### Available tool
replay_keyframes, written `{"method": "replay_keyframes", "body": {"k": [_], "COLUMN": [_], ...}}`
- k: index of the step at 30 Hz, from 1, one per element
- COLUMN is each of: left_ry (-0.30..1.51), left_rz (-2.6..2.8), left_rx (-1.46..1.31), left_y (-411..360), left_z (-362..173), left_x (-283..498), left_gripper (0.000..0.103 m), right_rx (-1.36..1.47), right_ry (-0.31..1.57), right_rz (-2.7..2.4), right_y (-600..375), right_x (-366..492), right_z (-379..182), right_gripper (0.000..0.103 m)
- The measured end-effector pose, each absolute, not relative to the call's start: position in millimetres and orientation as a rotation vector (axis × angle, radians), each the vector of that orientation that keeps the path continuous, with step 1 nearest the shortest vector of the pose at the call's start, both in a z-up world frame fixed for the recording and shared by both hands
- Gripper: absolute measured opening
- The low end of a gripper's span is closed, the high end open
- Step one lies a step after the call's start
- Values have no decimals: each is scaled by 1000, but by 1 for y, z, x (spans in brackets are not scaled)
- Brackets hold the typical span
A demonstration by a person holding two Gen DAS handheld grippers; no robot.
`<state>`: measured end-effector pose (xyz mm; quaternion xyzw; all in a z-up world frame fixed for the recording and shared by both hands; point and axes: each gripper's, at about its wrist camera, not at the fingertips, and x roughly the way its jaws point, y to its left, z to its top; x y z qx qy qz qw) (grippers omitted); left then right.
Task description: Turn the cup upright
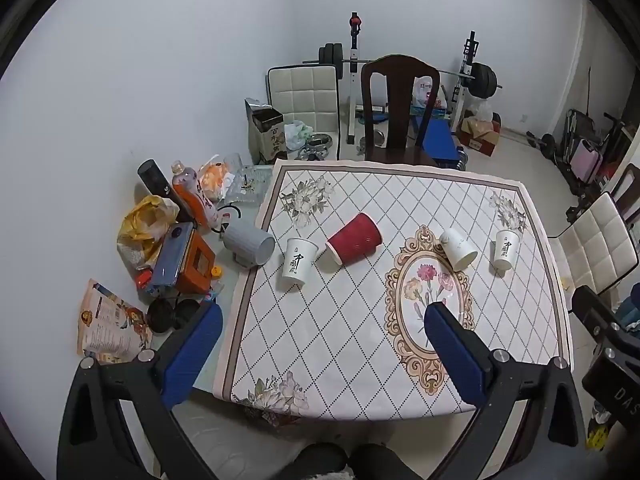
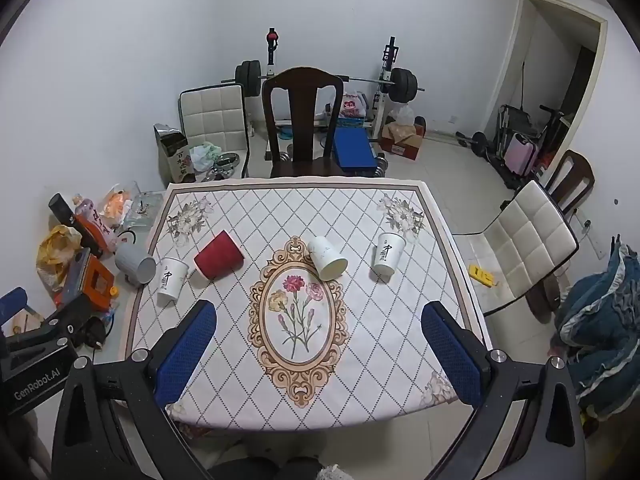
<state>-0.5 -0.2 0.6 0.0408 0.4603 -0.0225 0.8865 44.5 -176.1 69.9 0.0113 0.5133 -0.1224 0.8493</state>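
A red cup (image 1: 354,238) (image 2: 219,255) lies on its side on the patterned tablecloth (image 1: 360,360) (image 2: 380,340), mouth toward me. A plain white cup (image 1: 459,249) (image 2: 327,258) also lies on its side near the oval flower motif. Two white cups with dark lettering stand upright: one at the left (image 1: 299,265) (image 2: 172,280), one at the right (image 1: 506,249) (image 2: 389,253). My left gripper (image 1: 322,320) is open and empty above the table's near left. My right gripper (image 2: 319,318) is open and empty above the near edge. Both are well short of the cups.
A grey cup (image 1: 250,245) (image 2: 136,264) lies on its side just off the cloth's left edge, beside bottles, bags and boxes (image 1: 176,240). A dark wooden chair (image 1: 398,112) (image 2: 302,120) stands at the far side, a white padded chair (image 2: 520,248) at the right.
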Motion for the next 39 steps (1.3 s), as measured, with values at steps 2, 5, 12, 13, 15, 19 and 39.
{"method": "replay_keyframes", "body": {"k": [2, 5, 12, 13, 15, 19, 39], "left_ry": [956, 966, 971, 971, 970, 968, 966], "left_rz": [-50, -49, -50, -47, -47, -47, -52], "left_rx": [85, 82, 83, 82, 82, 83, 85], "left_y": [-1, 0, -2, -1, -2, -3, -3], "left_z": [1, 1, -4, -3, -4, -4, 4], "left_x": [-2, -1, -2, -1, -1, 1, -5], "left_gripper": [103, 103, 103, 103, 103, 103, 103], "right_rx": [19, 27, 18, 18, 22, 16, 11], "right_ry": [1084, 1082, 1085, 1086, 1085, 1086, 1083], "right_rz": [-258, -259, -265, -263, -264, -264, -261], "right_y": [-175, -176, -175, -175, -176, -175, -177], "right_x": [45, 45, 45, 45, 44, 44, 39], "right_z": [70, 70, 70, 70, 71, 71, 72], "right_gripper": [103, 103, 103, 103, 103, 103, 103]}}
